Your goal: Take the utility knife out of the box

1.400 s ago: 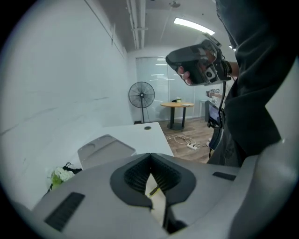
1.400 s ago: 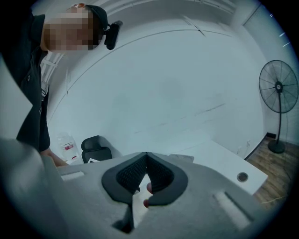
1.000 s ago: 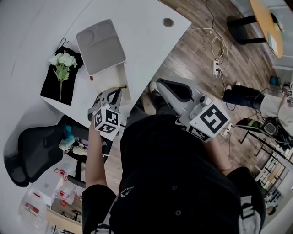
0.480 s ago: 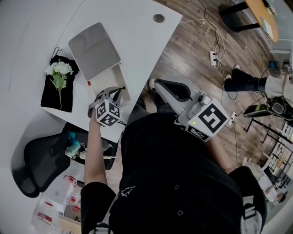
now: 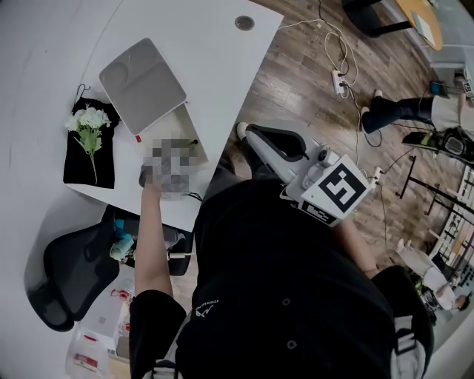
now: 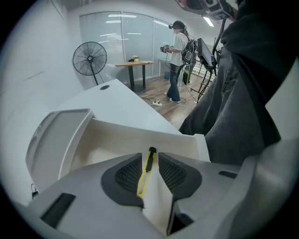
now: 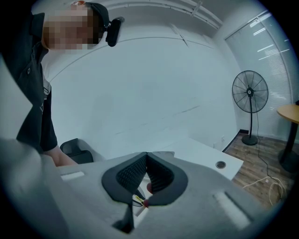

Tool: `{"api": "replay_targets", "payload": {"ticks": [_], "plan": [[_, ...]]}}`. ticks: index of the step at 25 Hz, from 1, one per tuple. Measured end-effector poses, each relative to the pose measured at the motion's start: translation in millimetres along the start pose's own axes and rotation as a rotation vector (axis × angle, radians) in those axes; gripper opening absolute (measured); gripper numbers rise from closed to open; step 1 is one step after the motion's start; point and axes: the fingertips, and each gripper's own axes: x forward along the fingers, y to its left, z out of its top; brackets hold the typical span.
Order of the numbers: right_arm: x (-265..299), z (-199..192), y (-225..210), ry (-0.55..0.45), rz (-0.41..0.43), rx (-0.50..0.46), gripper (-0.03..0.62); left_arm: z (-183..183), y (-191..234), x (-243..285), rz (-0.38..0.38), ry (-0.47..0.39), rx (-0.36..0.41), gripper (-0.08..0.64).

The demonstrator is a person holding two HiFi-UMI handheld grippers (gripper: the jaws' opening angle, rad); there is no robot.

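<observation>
An open white box (image 5: 181,124) lies on the white desk, its grey lid (image 5: 141,75) flipped back beyond it. My left gripper (image 5: 187,146), mostly under a mosaic patch, is at the box's near end. In the left gripper view, this gripper (image 6: 150,153) is shut on a yellow-and-black utility knife (image 6: 146,169), which stands between the dark pads (image 6: 128,173) over the box (image 6: 117,140). My right gripper (image 5: 248,133) hangs off the desk's edge above the floor. Its jaws (image 7: 146,156) meet at the tips with nothing between them.
White flowers on a black cloth (image 5: 89,127) lie left of the box. The desk (image 5: 222,66) has a cable hole (image 5: 244,22) at its far end. A black chair (image 5: 70,266) stands at lower left. A power strip with cables (image 5: 337,78) lies on the wood floor. A person (image 6: 180,60) stands far off.
The head view has drifted, so the desk sits higher and further left. My left gripper stays at the box's near end with the knife. The right gripper has barely moved.
</observation>
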Motion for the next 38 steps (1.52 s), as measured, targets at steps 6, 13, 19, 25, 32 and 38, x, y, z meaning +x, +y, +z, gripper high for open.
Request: {"api": "replay_targets", "payload": {"ticks": [6,13,19,25,32,38], "plan": [[1,-5,2,0.004,-0.008,0.004,0.005,-9,-1,15,-0.029,0.051,0.046,0.11],[4,-6,3,0.007,-0.022,0.01,0.005,-17,2,22,-0.06,0.073,0.046,0.11],[3,-7,0,0.007,-0.026,0.012,0.005,-14,3,22,-0.067,0.047,-0.006,0.092],[7,-7,2,0.014,-0.012,0.012,0.005,-14,4,21,-0.07,0.049,-0.045,0.055],[3,-4,0,0.009,0.006,0.008,0.005,-3,9,6,-0.023,0.004,-0.129,0.052],[5,-2,1,0.018,0.052,0.0,0.005,4,14,-11,0.043,-0.063,-0.234,0.052]]}}
